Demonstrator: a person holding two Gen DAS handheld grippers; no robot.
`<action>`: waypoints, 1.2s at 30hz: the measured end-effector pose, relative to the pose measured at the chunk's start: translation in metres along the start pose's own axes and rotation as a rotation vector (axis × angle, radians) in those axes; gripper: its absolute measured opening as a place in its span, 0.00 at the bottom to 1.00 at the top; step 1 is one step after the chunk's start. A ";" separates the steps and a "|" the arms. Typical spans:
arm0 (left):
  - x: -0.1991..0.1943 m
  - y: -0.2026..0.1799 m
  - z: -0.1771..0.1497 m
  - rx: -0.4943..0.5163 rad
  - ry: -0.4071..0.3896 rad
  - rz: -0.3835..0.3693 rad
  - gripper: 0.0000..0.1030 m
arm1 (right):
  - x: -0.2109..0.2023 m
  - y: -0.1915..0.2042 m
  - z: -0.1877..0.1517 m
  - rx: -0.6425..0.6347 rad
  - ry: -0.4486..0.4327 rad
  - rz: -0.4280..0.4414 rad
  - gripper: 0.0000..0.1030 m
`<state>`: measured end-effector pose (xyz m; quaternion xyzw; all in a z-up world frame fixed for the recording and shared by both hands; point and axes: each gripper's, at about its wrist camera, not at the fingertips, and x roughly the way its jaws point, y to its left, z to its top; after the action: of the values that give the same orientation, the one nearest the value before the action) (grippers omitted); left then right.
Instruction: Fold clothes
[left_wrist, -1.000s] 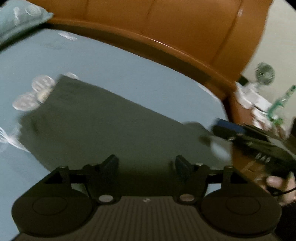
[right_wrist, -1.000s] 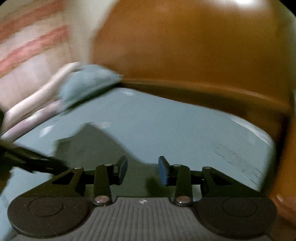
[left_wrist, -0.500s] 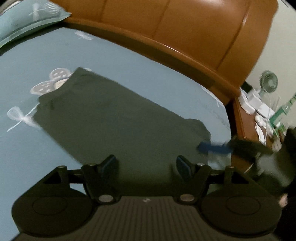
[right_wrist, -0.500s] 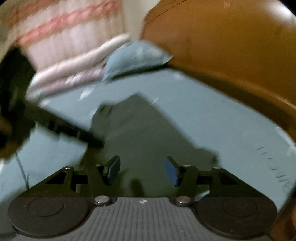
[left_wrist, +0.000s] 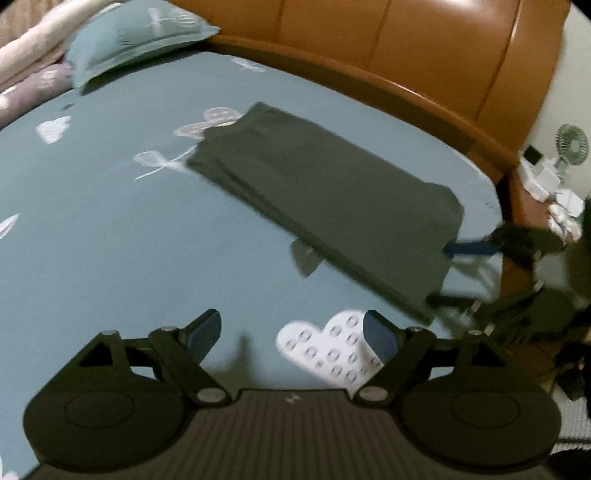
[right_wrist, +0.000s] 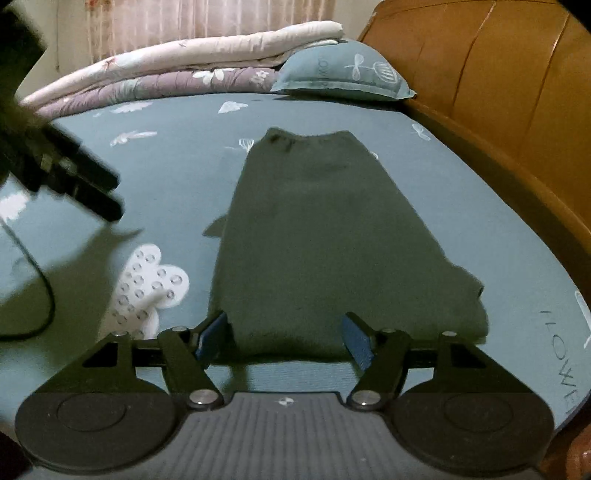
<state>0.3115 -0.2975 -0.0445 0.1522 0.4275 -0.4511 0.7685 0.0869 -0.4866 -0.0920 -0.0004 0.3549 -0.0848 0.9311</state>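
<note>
Dark green garment (right_wrist: 325, 236) laid flat, folded lengthwise, on blue bed sheet (left_wrist: 110, 240). Left gripper (left_wrist: 295, 336) fingers opening, nothing between. Right gripper (right_wrist: 284, 339) fingers opening around near hem, unpinched. Next fold best begun with both near corners pinched evenly.

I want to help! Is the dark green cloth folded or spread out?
Folded: the dark green cloth lies flat as a narrow rectangle with stacked layers along its edge.

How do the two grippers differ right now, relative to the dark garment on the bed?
The right gripper has the dark garment's near edge between its fingers; the left gripper has only bedsheet and a white heart print between its fingers, the garment lying beyond them. Shared: black frames, blue pads, both sets of jaws opening, neither clamping cloth.
</note>
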 end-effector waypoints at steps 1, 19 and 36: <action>-0.004 0.001 -0.003 -0.013 -0.005 0.008 0.82 | -0.003 -0.001 0.004 0.000 -0.006 -0.002 0.72; -0.047 0.009 -0.059 -0.118 -0.097 0.290 0.88 | 0.063 -0.025 0.094 0.064 -0.105 -0.004 1.00; -0.099 0.040 -0.118 -0.365 -0.136 0.448 0.88 | 0.146 -0.043 0.126 0.102 0.077 0.114 1.00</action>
<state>0.2603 -0.1468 -0.0413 0.0714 0.4048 -0.1948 0.8905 0.2706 -0.5599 -0.0918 0.0703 0.3851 -0.0494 0.9189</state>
